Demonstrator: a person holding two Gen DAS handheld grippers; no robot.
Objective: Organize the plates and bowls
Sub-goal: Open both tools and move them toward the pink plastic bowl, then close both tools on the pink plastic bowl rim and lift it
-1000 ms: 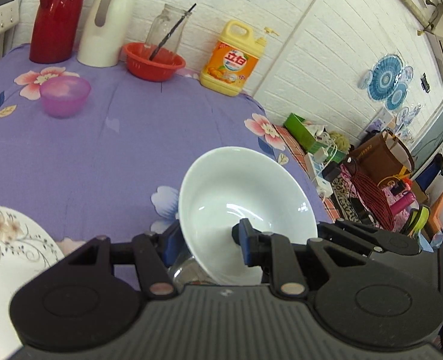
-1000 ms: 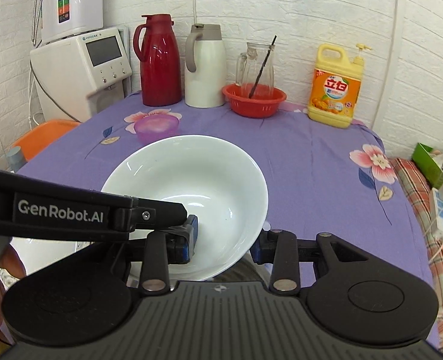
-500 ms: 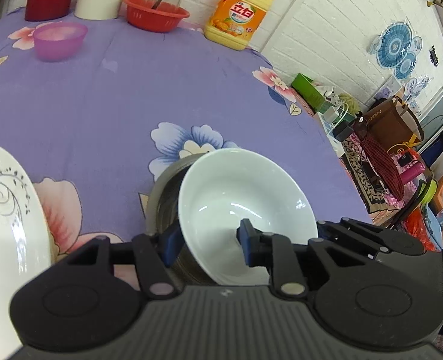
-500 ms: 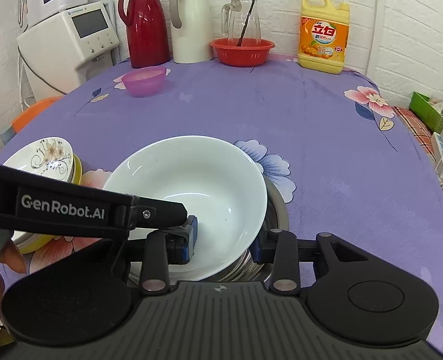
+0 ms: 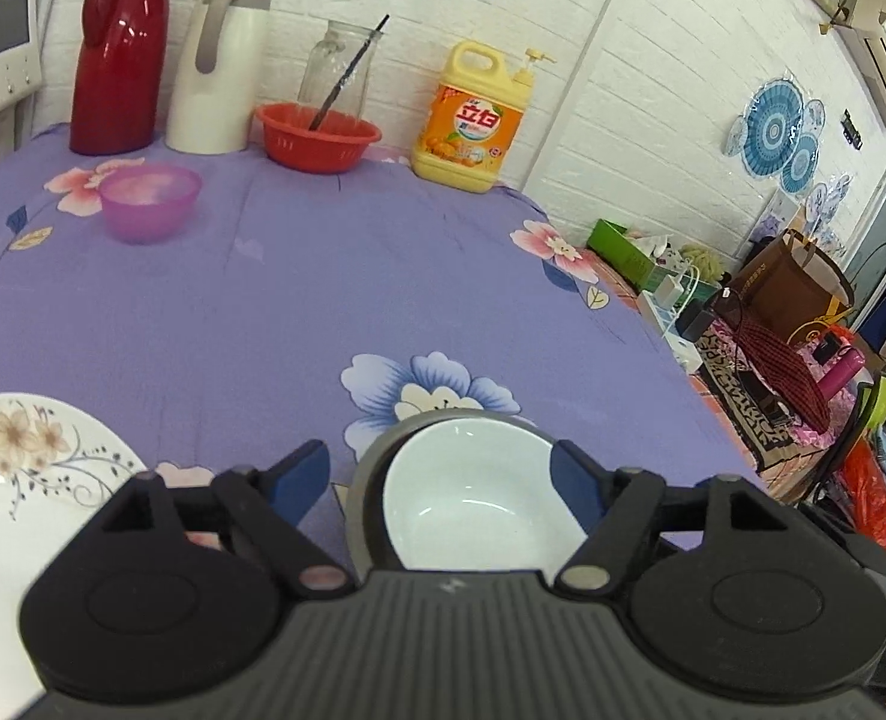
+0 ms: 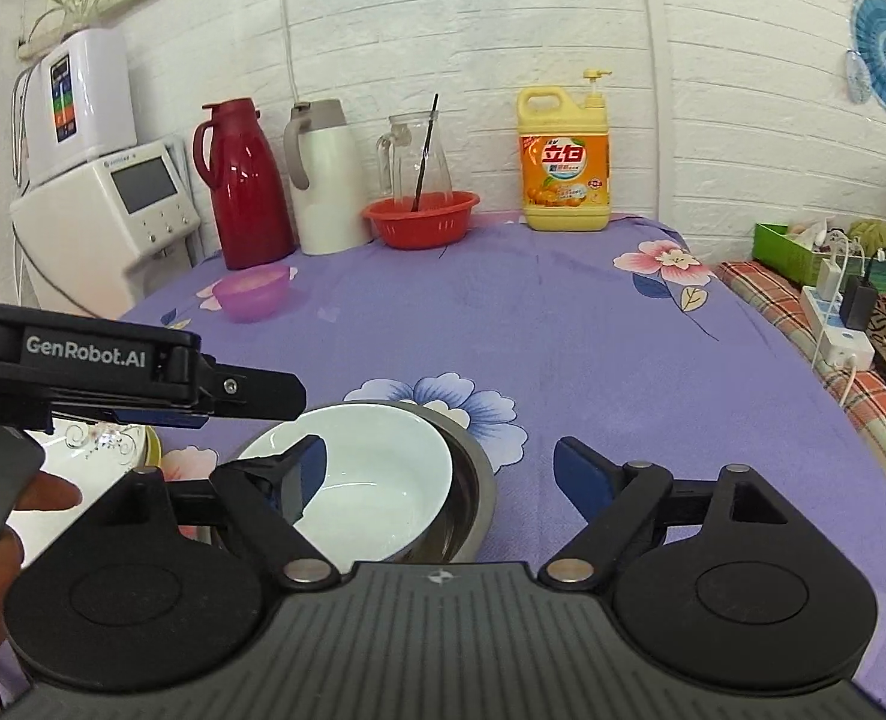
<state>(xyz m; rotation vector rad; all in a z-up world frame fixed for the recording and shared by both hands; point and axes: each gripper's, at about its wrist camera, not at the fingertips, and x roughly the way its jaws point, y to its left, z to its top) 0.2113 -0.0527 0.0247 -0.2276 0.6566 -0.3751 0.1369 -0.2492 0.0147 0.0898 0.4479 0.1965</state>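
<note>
Left gripper [image 5: 440,474] is opening, its blue pads standing wide of the white bowl [image 5: 478,498], which is sitting inside a metal bowl [image 5: 362,492] on the purple tablecloth [image 5: 323,276]. Right gripper [image 6: 440,471] is opening too, gripping nothing; white bowl [image 6: 377,474] is resting tilted in the metal bowl [image 6: 472,492], beside a floral plate [image 6: 101,450].

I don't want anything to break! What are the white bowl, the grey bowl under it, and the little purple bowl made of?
White bowl: probably glazed ceramic; smooth, glossy, with soft light reflections. It could break.
Grey bowl: looks like stainless steel; its wall shines like dull metal.
Purple bowl: likely plastic; light glows through its tinted wall.
</note>
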